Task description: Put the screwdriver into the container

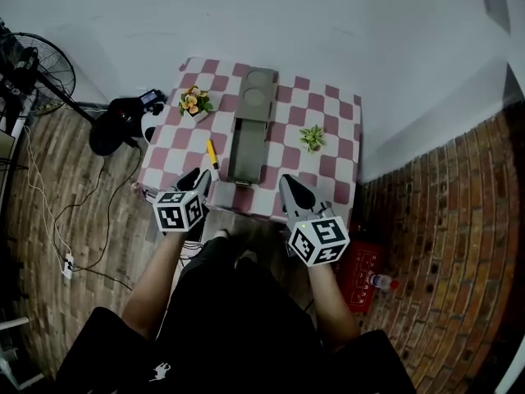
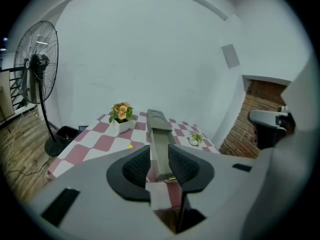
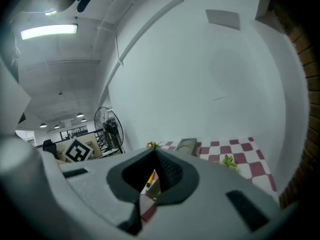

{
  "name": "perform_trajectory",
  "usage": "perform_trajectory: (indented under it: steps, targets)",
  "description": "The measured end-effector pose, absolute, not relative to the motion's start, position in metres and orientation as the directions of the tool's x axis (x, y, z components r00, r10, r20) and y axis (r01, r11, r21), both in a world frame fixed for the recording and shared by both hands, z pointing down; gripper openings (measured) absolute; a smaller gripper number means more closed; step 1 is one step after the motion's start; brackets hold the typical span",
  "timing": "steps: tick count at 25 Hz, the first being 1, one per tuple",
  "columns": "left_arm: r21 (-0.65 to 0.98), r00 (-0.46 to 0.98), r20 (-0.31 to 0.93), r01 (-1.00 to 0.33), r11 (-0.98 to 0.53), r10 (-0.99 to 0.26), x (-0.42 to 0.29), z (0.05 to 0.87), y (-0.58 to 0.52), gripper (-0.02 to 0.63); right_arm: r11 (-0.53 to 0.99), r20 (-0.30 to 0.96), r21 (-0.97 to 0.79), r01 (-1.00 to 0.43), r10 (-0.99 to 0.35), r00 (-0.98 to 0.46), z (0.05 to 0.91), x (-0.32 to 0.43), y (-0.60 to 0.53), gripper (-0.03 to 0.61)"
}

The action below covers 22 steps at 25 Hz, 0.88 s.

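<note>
A long grey container lies down the middle of a small table with a red-and-white checked cloth. The yellow screwdriver rests on the cloth just left of the container. My left gripper hovers at the table's near edge, close behind the screwdriver; its jaws are open and empty, and through the gap the left gripper view shows the container. My right gripper hangs over the near edge, right of the container's end. Its jaws stand narrowly open and empty, and the screwdriver shows far beyond them.
A pot of orange flowers stands at the table's back left and a small green plant right of the container. On the floor are a fan, a dark bag, cables, and a red crate at the right.
</note>
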State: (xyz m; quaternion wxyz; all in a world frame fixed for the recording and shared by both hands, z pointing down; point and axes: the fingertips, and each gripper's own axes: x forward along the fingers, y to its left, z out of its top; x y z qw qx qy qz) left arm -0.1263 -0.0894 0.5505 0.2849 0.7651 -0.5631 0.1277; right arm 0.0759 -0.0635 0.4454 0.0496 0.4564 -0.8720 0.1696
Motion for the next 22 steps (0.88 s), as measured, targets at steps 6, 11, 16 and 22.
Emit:
perform_trajectory:
  steps: [6,11,16,22]
  targets:
    - [0.293,0.310,0.599,-0.943,-0.159,-0.738,-0.132,0.595,-0.126,0.150,0.554,0.301,-0.260,-0.791,-0.732,-0.612,0.471,0.047,-0.087,0.002]
    - [0.339,0.307,0.673,-0.937,-0.088,-0.673,-0.135,0.643,-0.163,0.193,0.538,0.373,-0.252,-0.805,-0.713,-0.594,0.497,0.029,-0.119,0.002]
    - [0.355,0.284,0.741,-0.935,-0.004,-0.609,-0.143,0.685,-0.188,0.192,0.525,0.419,-0.250,-0.813,-0.698,-0.580,0.513,0.018,-0.150,0.002]
    - [0.317,0.273,0.811,-0.949,-0.005,-0.518,-0.139,0.712,-0.198,0.155,0.499,0.439,-0.264,-0.825,-0.699,-0.564,0.521,0.015,-0.177,0.002]
